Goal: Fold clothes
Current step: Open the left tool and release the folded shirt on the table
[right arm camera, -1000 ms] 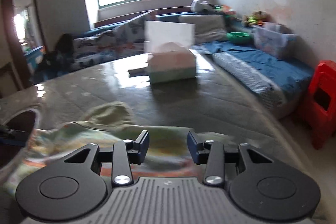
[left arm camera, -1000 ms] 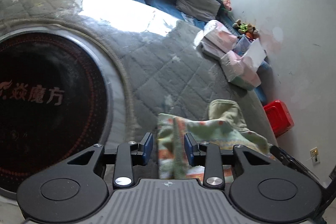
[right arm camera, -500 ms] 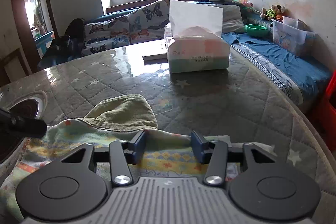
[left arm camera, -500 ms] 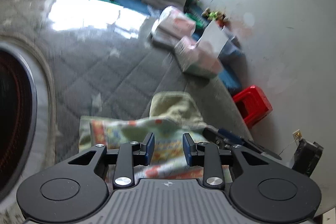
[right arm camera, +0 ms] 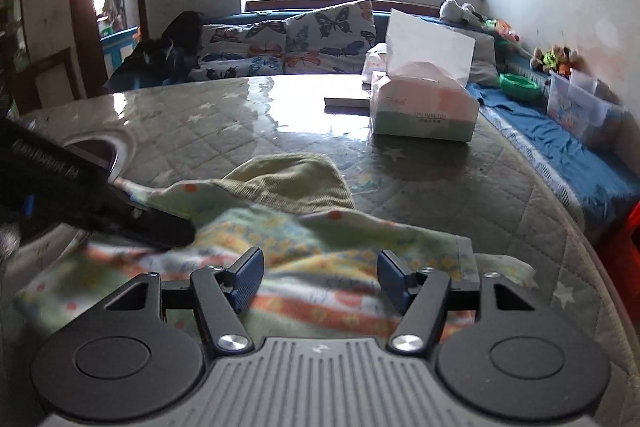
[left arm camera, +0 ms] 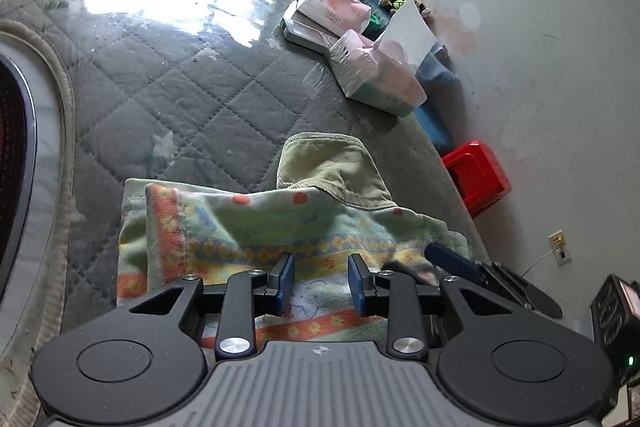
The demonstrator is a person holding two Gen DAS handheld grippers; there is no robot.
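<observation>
Soft, light patterned garment [left arm camera: 280, 231] on quilted table [left arm camera: 192, 99], best pinched at near hem; left gripper [left arm camera: 320, 285] narrow, unclamped, right gripper [right arm camera: 320, 277] opening over cloth, gripping nothing

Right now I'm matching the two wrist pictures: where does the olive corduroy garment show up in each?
Left wrist: olive corduroy garment at centre, beyond the patterned blanket.
Right wrist: same garment centre-left, behind the blanket.
Shared landmark: the tissue box, further back on the quilted table.
</observation>
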